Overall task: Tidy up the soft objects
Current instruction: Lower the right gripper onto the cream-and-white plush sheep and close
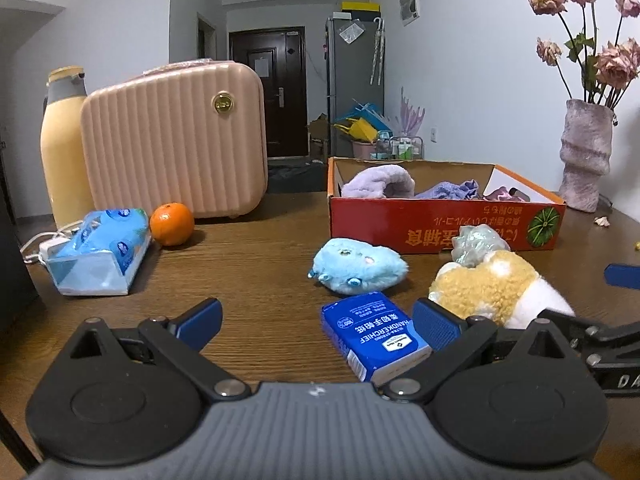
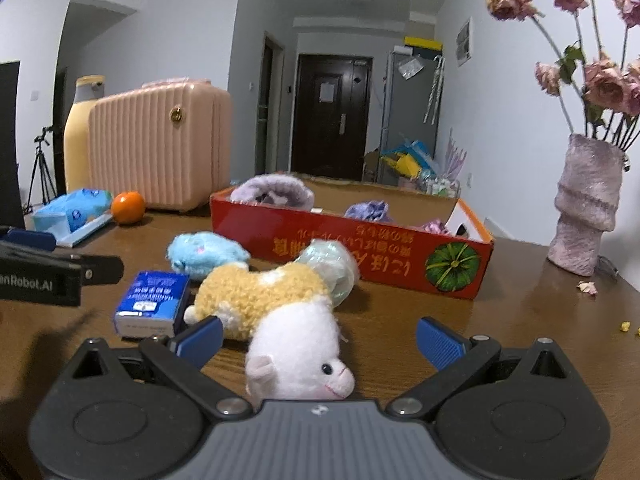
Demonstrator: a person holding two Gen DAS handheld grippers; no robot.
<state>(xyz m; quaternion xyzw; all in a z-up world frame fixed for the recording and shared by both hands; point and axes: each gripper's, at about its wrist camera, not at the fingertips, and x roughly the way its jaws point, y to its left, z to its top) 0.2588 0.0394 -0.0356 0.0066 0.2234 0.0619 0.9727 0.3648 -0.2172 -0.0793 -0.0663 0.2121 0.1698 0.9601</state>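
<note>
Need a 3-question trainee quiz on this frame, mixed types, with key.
1. True or false: the right gripper is shut on the yellow-and-white plush animal.
2. What lies between the left gripper's fingers? A) round orange fruit B) blue handkerchief tissue pack C) fluffy blue plush toy
3. Fill in: lilac fuzzy cloths lie inside the red cardboard ___.

Key: 1 false; 2 B; 3 box.

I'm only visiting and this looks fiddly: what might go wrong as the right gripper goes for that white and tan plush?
The open right gripper straddles the plush toy, whose body touches the crinkly bag and the tissue pack; lifting could drag either. The blue plush lies close too. The red box is already partly filled.
</note>
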